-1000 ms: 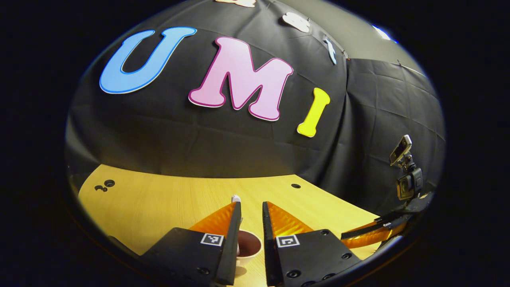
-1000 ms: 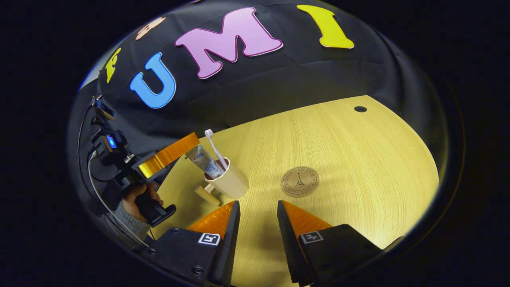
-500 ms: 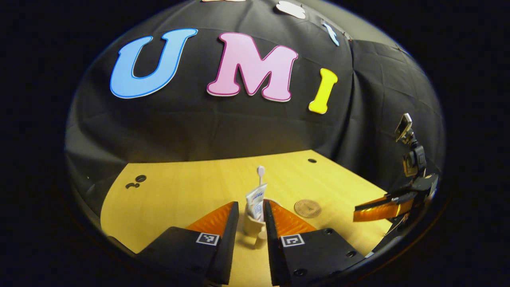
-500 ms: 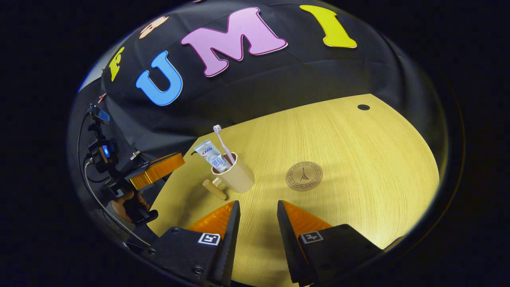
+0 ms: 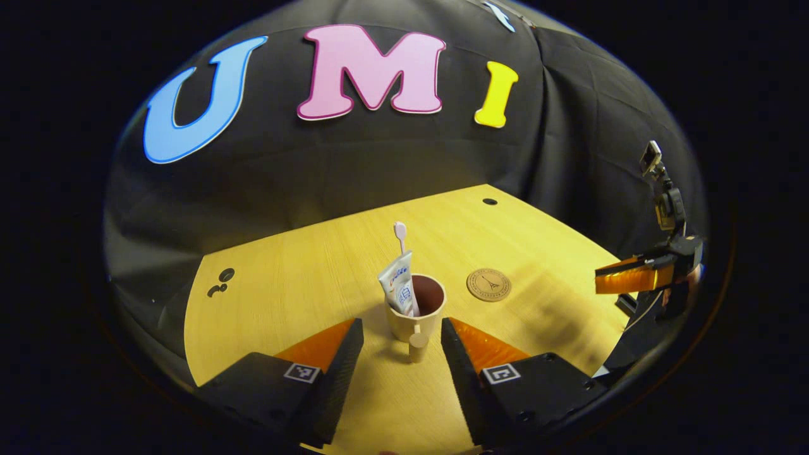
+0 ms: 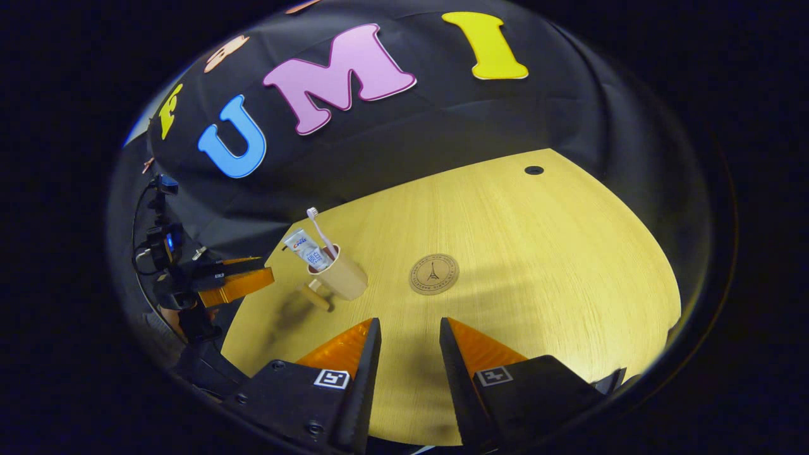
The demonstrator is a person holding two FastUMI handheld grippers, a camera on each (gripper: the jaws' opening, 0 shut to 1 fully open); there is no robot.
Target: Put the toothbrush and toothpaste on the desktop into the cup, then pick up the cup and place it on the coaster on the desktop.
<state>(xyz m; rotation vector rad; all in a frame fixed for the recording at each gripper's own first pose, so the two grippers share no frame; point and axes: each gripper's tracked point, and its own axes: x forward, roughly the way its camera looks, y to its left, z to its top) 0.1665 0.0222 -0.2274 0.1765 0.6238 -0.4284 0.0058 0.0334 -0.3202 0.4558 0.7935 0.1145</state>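
Cup (image 5: 417, 314) stands just ahead between spread left tongs (image 5: 402, 328).

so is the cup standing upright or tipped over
Upright. The cup stands on its base on the desktop, mouth up, with the toothbrush and toothpaste tube sticking out of it.

The place is a recording booth staged as a household corner, shown by black cloth (image 5: 316, 177) hung as walls around a bare light-wood desktop (image 6: 537, 240) with cable holes, holding just a cup (image 5: 417, 313) with toothbrush (image 5: 401, 237) and toothpaste (image 5: 398, 284), and a coaster (image 5: 488, 284).
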